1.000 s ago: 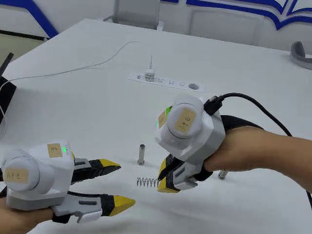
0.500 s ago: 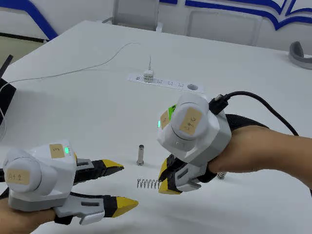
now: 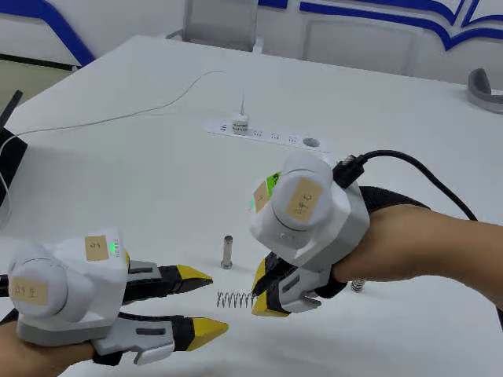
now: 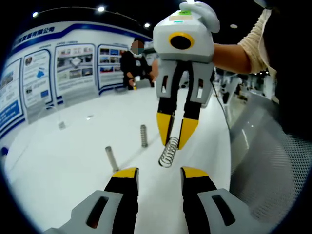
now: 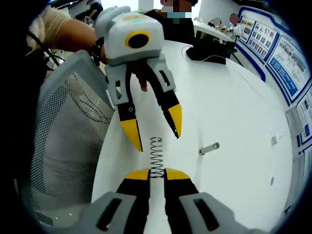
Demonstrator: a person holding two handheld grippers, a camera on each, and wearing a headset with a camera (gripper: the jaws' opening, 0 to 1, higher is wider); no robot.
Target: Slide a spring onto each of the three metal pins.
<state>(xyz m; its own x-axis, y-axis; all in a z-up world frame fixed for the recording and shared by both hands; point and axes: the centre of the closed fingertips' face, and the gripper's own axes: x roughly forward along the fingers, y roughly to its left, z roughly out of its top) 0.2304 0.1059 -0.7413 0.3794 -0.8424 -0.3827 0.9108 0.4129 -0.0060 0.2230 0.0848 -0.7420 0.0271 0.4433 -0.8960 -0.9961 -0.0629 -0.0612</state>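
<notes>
My right gripper is shut on one end of a small steel spring, which sticks out sideways to the left just over the white table. In the right gripper view the spring runs forward from between my closed tips. My left gripper stands open at the lower left, its yellow tips a short way from the spring's free end. A bare metal pin stands upright just behind the spring. A second pin, with coils around it, stands behind my right hand.
A white power strip with a plugged adapter and a thin cable lies farther back. A grey object sits at the far right edge and a black item at the left edge. A mesh chair stands beside the table.
My left gripper has crept to the right, closer to the spring's free end. The right gripper holds the spring almost where it was.
</notes>
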